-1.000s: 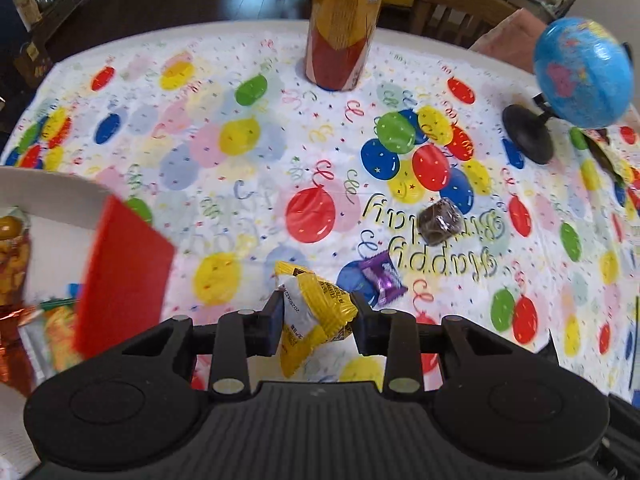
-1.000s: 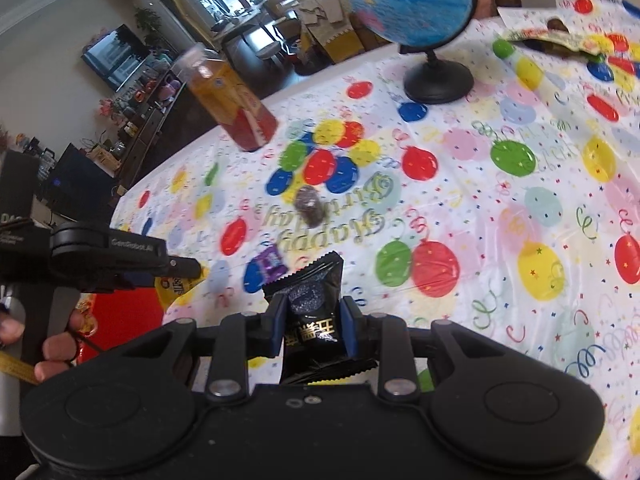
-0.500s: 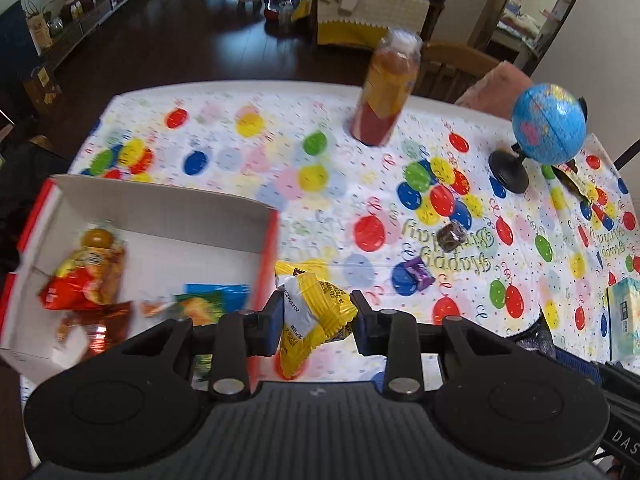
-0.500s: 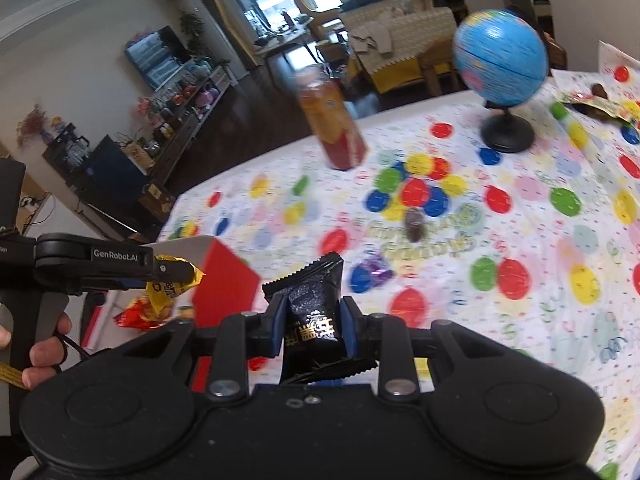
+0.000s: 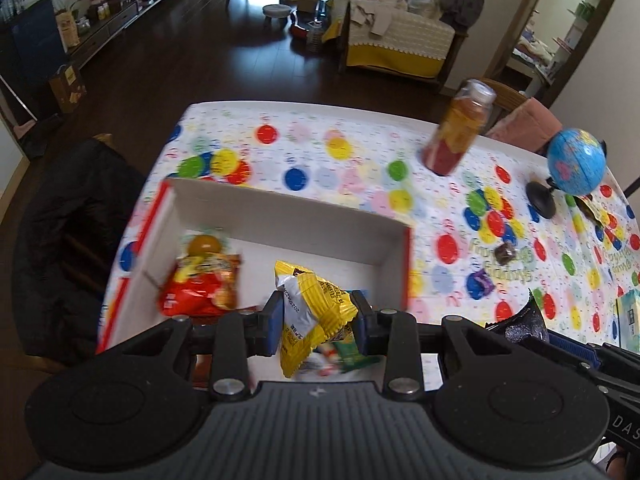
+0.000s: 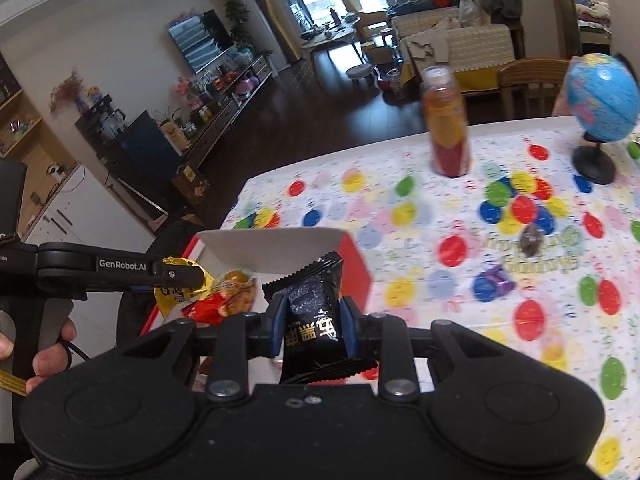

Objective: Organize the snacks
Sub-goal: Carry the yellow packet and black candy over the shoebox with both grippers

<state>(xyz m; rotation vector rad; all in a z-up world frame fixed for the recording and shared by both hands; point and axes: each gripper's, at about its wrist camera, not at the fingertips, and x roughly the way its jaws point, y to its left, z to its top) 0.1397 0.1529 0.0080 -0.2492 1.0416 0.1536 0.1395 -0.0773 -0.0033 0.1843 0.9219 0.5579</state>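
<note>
Both tongs have travelled from over the balloon-print cloth to the box since a second ago, each with its packet still clamped; the box, only a red corner at the frame edge back then, now fills the left wrist view.

Left tongs [image 5: 316,322]: closed on a yellow snack packet [image 5: 310,320], held above the open interior of the white box [image 5: 280,216] with red outer sides. Right tongs [image 6: 311,328]: closed on a black snack packet [image 6: 314,316], hanging near the box's right red wall; its crimped top edge shows at the right of the left view.

Inside the box: a red-and-orange snack bag [image 5: 198,288] against the left side, a green and blue wrapper partly hidden behind the held yellow packet.

On the desk [image 5: 360,136] right of the box: a purple candy [image 5: 480,282], then a dark brown candy [image 5: 505,252] on the lettering. Further back, an orange-red drink bottle [image 5: 458,128] stands upright. A blue globe [image 5: 576,160] on a black stand sits at the far right.
</note>
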